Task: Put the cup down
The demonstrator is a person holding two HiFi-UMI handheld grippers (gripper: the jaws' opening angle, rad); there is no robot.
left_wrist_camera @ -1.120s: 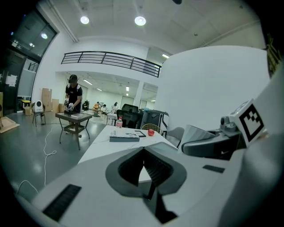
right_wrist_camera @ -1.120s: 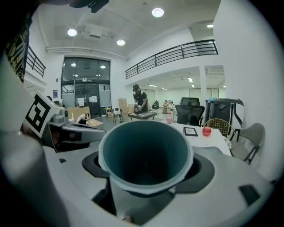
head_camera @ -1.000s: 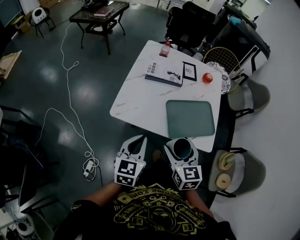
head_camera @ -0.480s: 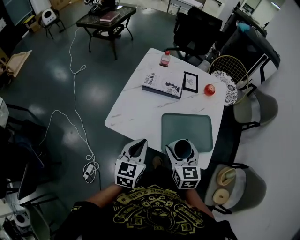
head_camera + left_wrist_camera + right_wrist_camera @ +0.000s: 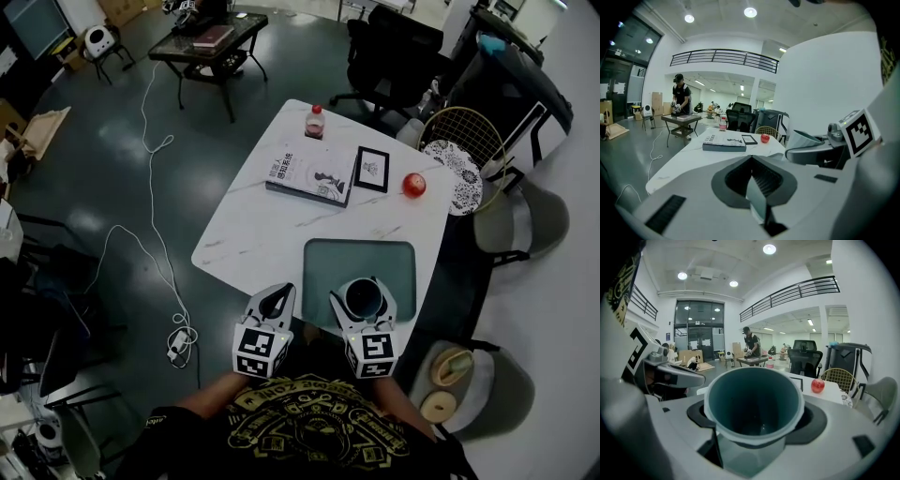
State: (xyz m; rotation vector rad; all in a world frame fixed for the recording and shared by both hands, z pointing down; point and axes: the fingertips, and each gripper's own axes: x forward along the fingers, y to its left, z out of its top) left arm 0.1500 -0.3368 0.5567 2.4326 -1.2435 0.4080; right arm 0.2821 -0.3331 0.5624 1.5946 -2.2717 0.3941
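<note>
Right, my right gripper (image 5: 364,292) is clamped round the teal cup (image 5: 754,404), which stands upright between its jaws; in the head view the cup is over the near edge of the green mat (image 5: 361,258) on the white table (image 5: 253,234); my left gripper (image 5: 275,298), just beside it, has its jaws pressed together on nothing.

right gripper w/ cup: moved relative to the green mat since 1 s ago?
Yes. The right gripper has moved forward: earlier it stopped short of the green mat; now the cup overlaps the mat's near edge.
</note>
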